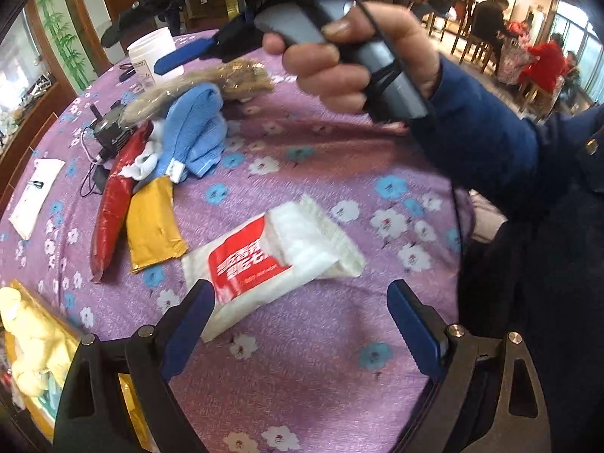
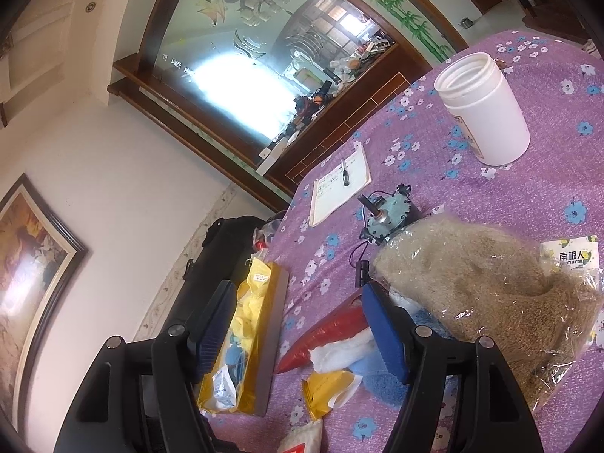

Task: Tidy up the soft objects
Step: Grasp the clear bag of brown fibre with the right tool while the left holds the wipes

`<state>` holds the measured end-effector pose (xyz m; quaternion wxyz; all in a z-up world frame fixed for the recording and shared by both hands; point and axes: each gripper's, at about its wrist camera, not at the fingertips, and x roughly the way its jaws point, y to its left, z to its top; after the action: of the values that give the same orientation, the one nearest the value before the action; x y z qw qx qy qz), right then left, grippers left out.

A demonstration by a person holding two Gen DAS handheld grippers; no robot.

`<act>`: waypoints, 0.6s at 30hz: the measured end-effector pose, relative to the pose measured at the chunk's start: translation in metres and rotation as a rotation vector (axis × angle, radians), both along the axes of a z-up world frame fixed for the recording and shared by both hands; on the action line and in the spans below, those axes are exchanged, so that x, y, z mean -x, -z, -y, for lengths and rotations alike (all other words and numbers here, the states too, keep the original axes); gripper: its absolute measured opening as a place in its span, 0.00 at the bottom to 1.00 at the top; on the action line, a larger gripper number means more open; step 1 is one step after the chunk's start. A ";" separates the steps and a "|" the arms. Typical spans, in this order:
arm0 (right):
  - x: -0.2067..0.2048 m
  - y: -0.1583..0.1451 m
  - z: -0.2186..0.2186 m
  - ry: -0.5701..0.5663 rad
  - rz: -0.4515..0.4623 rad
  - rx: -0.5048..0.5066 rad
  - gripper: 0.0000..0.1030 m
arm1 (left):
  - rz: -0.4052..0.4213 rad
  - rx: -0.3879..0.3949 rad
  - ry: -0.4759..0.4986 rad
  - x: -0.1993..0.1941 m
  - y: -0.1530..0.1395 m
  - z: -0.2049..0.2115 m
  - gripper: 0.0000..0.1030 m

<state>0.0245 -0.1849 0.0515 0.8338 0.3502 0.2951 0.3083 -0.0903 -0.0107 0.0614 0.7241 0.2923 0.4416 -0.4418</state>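
Purple floral tabletop: white tissue pack with red label lies flat, long axis diagonal, lower-left to upper-right, just beyond left gripper, jaws spread, nothing held. Left view alone shows whole pack; right view only corner. Right gripper unclenched over red pouch, empty.

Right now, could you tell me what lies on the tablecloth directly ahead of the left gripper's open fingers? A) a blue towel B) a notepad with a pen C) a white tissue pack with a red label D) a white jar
C: the white tissue pack with a red label lies just beyond the left gripper, whose fingers stand apart and empty.
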 end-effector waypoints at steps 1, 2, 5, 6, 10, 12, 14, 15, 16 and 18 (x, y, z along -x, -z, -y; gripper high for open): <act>-0.001 0.001 0.000 0.000 -0.002 0.000 0.72 | 0.026 -0.021 0.012 0.000 0.003 0.003 0.89; -0.001 0.001 0.000 0.001 -0.004 0.001 0.72 | 0.048 -0.045 0.028 0.002 0.005 0.005 0.89; -0.002 0.003 0.000 0.005 -0.013 0.001 0.72 | 0.121 -0.150 0.091 0.000 0.017 0.016 0.89; -0.003 0.003 0.000 0.004 -0.014 0.000 0.72 | 0.128 -0.181 0.121 -0.001 0.021 0.020 0.89; -0.004 0.003 -0.001 0.005 -0.012 0.009 0.72 | 0.159 -0.256 0.206 -0.011 0.033 0.033 0.89; -0.004 0.003 0.000 0.007 -0.014 0.012 0.72 | 0.156 -0.240 0.220 -0.020 0.035 0.039 0.89; -0.005 0.004 0.003 0.014 -0.016 0.010 0.72 | 0.137 -0.214 0.209 -0.029 0.037 0.046 0.91; -0.005 0.004 0.006 0.025 -0.017 0.001 0.72 | 0.117 -0.205 0.196 -0.032 0.038 0.049 0.91; -0.005 0.005 0.010 0.035 -0.018 -0.007 0.72 | 0.086 -0.193 0.165 -0.037 0.039 0.047 0.91; -0.005 0.004 0.017 0.051 -0.020 -0.025 0.72 | 0.014 -0.160 0.071 -0.048 0.041 0.040 0.91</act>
<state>0.0294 -0.2018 0.0472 0.8340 0.3712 0.2902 0.2870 -0.0420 -0.0505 0.0201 0.6853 0.3679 0.4597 -0.4286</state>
